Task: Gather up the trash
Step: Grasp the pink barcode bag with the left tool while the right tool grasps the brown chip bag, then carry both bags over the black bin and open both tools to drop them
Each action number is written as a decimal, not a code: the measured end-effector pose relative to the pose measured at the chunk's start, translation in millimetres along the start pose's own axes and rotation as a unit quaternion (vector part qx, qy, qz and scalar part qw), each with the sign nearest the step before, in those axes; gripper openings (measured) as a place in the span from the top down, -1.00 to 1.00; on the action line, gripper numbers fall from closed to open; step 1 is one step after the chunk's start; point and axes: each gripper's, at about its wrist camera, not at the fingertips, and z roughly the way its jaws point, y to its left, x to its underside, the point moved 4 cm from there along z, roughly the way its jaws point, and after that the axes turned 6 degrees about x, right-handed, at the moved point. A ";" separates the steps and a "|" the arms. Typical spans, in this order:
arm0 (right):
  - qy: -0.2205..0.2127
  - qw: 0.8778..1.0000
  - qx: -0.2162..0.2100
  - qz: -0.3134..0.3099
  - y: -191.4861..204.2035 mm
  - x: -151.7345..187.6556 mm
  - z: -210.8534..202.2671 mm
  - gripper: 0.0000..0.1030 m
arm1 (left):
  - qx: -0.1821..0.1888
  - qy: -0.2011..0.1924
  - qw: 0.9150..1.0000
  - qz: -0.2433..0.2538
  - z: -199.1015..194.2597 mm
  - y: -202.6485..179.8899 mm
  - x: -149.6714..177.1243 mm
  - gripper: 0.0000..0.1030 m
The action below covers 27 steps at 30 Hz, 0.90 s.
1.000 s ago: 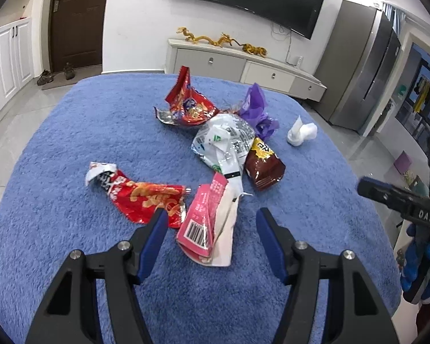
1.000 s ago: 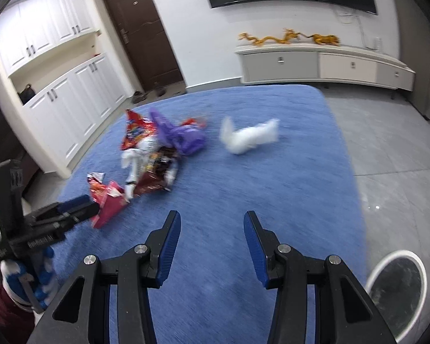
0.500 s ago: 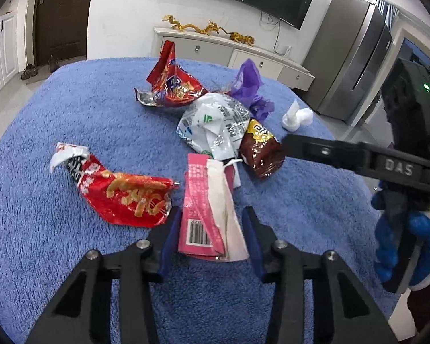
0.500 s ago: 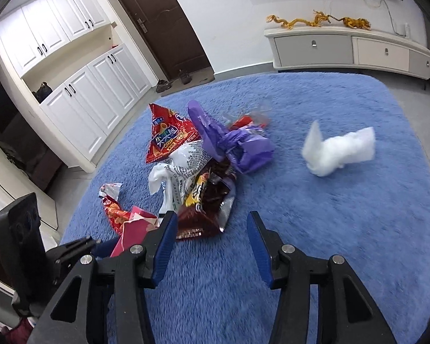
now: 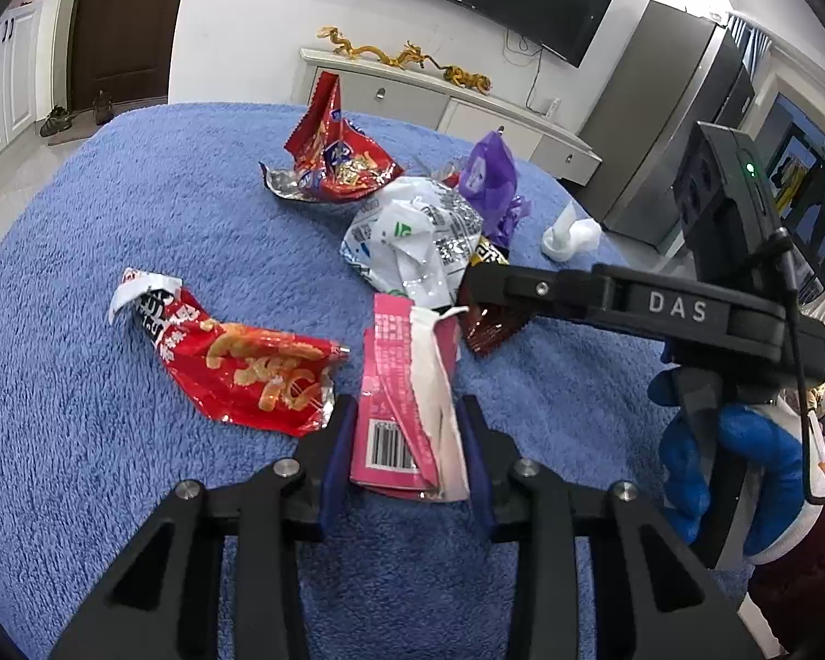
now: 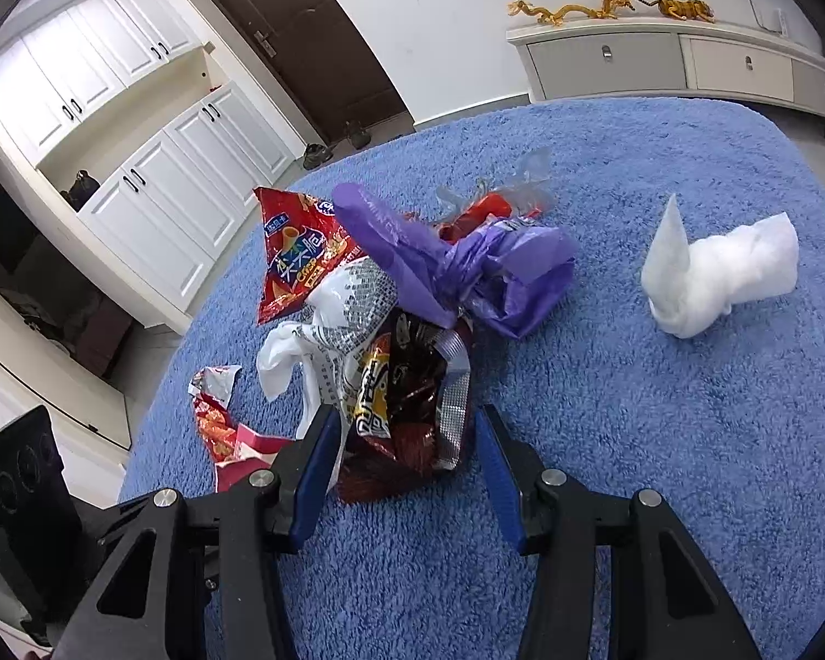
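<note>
Crumpled snack wrappers [image 5: 247,368], pink packet [image 5: 401,401] torn, barcode showing

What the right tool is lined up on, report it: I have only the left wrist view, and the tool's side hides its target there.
Observer: The brown wrapper lies between the right tool's fingers, on the blue rug.
Operator: My left tool is closing, with the pink packet between its fingers. Tell me whether the right one grips.
Observer: It does not. It is open: bare rug shows between the wrapper and one finger.
</note>
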 end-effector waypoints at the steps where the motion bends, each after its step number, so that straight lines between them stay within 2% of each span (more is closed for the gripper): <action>1: -0.001 1.000 0.001 -0.003 0.5 -0.2 -0.3 0.07 | 0.000 0.000 1.000 0.000 -0.7 1.5 -1.4 0.33; 3: -0.003 1.000 0.007 -0.012 1.2 0.5 -0.8 0.20 | -0.002 0.000 1.000 0.001 -0.5 0.9 -2.2 0.34; 9: -0.006 1.000 0.010 -0.020 1.7 7.8 -6.2 0.36 | -0.003 0.003 1.000 0.010 2.0 -2.4 -4.5 0.40; 16: -0.023 0.999 0.019 -0.027 -1.9 32.8 -40.2 0.40 | 0.000 -0.011 1.000 0.022 -5.8 -21.5 3.5 0.40; 27: -0.042 0.999 0.009 -0.003 -14.6 84.6 -106.2 0.41 | 0.017 -0.029 0.999 0.010 -37.6 -52.2 31.9 0.41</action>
